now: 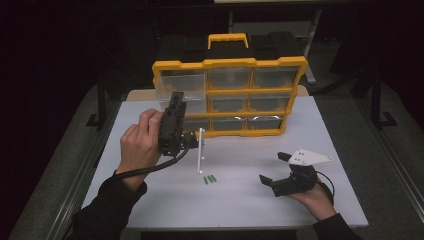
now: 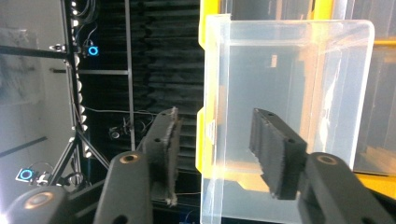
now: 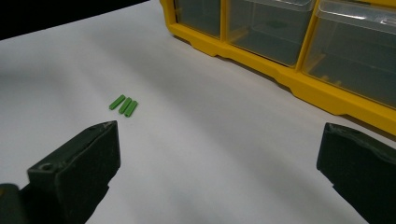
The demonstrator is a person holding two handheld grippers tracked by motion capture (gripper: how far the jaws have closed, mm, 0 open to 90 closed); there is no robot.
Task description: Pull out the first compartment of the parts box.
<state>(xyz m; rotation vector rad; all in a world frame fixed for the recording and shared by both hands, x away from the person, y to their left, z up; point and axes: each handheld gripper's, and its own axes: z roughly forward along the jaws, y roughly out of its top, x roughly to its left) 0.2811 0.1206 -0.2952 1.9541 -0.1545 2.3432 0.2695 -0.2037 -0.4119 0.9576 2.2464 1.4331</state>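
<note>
In the high view, the left hand-held gripper [image 1: 172, 107] is at the centre left of the frame, lifted up to the left column of the yellow plastic organizer box with clear drawers [image 1: 230, 97], which stands on the white desk [image 1: 235, 195]. In the left gripper view, one clear plastic drawer [image 2: 289, 93] fills the right half of the frame, pulled out from the yellow frame. One black jaw is inside the drawer and the other is outside, with the drawer's side wall between them; the jaws are released and do not press on the wall (there is a visible gap on both sides).

The right hand-held gripper [image 1: 276, 170] is at the lower right of the high view, low over the desk, with its jaws wide apart and nothing between them. Three small green plastic sticks [image 1: 210, 179] lie side by side on the desk in the lower centre, near a thin white rod [image 1: 200, 150] that stands just in front of the box
</note>
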